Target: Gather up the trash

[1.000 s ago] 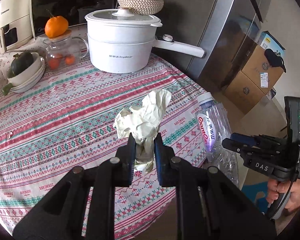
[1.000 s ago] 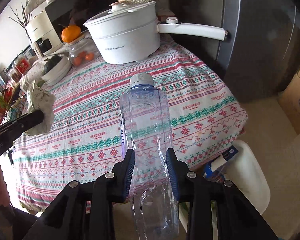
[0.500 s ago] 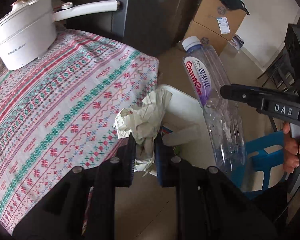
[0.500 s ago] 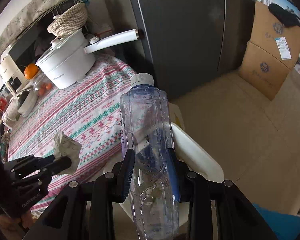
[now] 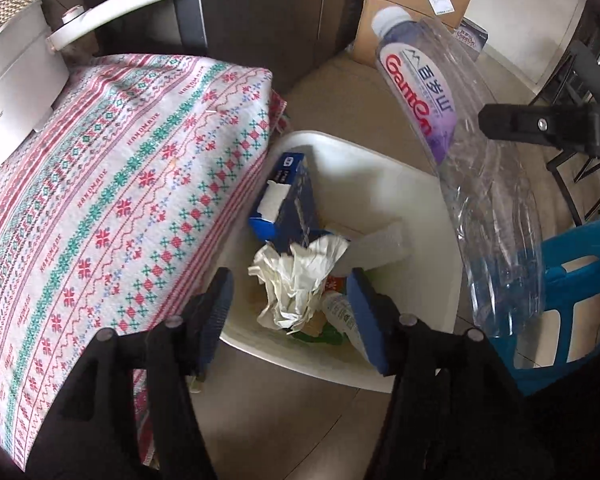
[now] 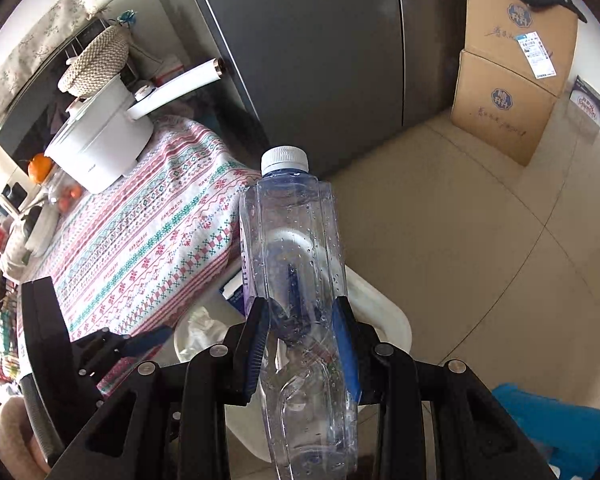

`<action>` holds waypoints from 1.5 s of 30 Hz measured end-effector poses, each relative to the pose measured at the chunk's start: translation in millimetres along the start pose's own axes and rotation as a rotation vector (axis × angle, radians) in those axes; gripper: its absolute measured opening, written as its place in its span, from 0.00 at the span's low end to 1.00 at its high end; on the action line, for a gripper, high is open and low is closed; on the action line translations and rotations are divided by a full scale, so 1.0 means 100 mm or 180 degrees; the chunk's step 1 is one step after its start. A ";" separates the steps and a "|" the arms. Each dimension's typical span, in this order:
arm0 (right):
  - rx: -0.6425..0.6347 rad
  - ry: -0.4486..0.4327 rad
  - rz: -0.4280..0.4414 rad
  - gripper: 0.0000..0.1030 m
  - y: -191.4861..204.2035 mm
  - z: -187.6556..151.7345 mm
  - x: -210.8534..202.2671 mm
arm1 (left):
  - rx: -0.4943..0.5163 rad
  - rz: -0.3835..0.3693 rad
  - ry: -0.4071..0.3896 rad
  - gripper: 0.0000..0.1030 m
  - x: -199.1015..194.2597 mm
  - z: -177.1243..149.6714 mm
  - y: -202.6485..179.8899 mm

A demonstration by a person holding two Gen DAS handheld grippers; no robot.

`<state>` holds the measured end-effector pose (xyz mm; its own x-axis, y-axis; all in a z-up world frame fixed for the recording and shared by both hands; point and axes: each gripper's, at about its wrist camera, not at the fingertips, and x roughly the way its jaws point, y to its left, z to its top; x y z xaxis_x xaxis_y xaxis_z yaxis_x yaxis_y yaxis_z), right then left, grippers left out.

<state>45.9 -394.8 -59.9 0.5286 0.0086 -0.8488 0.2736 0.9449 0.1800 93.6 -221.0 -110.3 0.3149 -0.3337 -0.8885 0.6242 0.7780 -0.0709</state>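
We are at the drop-off step, with both tools over the white plastic waste bin (image 5: 428, 200) that stands on the floor just beside the table with the red-and-green patterned cloth (image 5: 112, 184). Our left gripper (image 5: 290, 312) points steeply down into the bin and its jaws are opening. The crumpled white paper wad (image 5: 296, 280) lies in the gap between the blue pads, but neither pad presses on it; it looks to be falling or already resting on the rubbish below, next to a dark blue carton (image 5: 292, 200).

Our right gripper (image 6: 302, 346) is clamped on the clear, crushed plastic water bottle with a white cap and purple label (image 6: 296, 240), gripping it low on the body — the cap end leans out over the far rim of the bin.

Next, we judge, the right hand should bring the bottle squarely over the bin's mouth and then let go. The bottle is long and light, so a release near the rim could tip it onto the floor. The left hand can lift clear once the wad has settled — more trash may be waiting on the table.
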 end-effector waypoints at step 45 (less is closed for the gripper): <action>-0.0254 -0.1138 -0.0355 0.86 0.73 -1.21 -1.20 | -0.1205 0.1013 -0.0845 0.99 -1.62 -1.37 0.55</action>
<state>-94.6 -287.7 -5.2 0.7499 -0.1972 -0.6315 0.2893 0.9562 0.0450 -20.7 -51.3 -32.5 0.6455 -0.1355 -0.7516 0.1842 0.9827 -0.0191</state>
